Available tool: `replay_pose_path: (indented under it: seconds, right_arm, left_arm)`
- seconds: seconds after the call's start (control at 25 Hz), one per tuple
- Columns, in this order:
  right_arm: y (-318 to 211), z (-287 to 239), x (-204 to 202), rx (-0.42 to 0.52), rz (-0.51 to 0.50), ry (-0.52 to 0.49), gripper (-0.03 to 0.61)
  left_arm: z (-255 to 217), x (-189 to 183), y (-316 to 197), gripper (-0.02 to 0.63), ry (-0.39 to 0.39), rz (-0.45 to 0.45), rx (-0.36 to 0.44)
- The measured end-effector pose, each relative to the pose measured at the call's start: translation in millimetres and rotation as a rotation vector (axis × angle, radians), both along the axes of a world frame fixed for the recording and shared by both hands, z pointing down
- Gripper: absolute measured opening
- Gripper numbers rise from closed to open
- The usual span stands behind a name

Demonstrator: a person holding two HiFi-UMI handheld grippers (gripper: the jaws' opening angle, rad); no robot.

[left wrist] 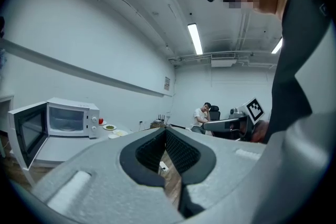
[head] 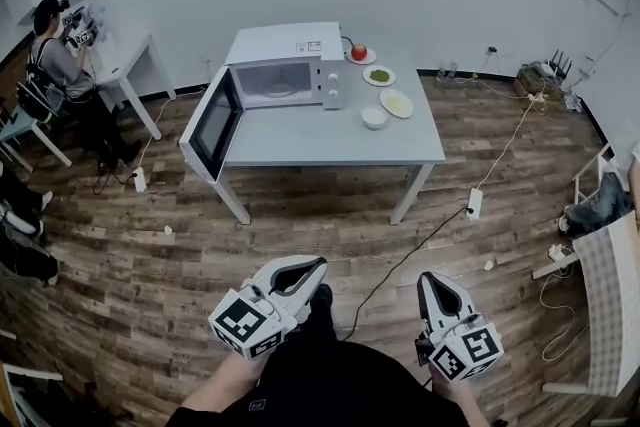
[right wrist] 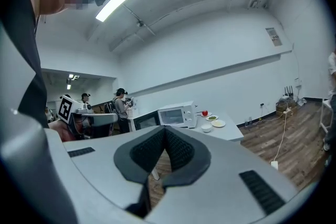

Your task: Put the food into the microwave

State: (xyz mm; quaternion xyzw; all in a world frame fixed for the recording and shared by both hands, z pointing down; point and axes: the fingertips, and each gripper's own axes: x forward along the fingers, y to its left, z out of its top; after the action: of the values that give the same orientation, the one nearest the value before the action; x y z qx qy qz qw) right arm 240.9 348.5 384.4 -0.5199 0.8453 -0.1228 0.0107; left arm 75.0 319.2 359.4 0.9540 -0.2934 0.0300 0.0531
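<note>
Head view: near us, the left gripper (head: 318,264) and the right gripper (head: 426,279) are both closed and empty. Farther, on the table (head: 300,143), the microwave (head: 285,67) stands open, with the food plates (head: 379,75) just right of it.

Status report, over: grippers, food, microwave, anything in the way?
Left hand-held gripper and right hand-held gripper shut, empty, far from table. Microwave door open; plates of food beside it, untouched. Cable on floor ahead.
</note>
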Motion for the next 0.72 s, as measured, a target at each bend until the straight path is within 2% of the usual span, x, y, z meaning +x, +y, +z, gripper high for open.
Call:
replay_pose_path:
  seconds: [0.4, 0.72]
  right_arm:
    - [-154, -16, -30, -0.019, 0.028, 0.025, 0.012]
    - [-231, -16, -57, -0.038, -0.001, 0.053, 0.012]
  left_arm:
    - [-14, -16, -151, 0.008, -0.027, 0.073, 0.030]
    - [-12, -34, -222, 0.008, -0.024, 0.069, 0.021]
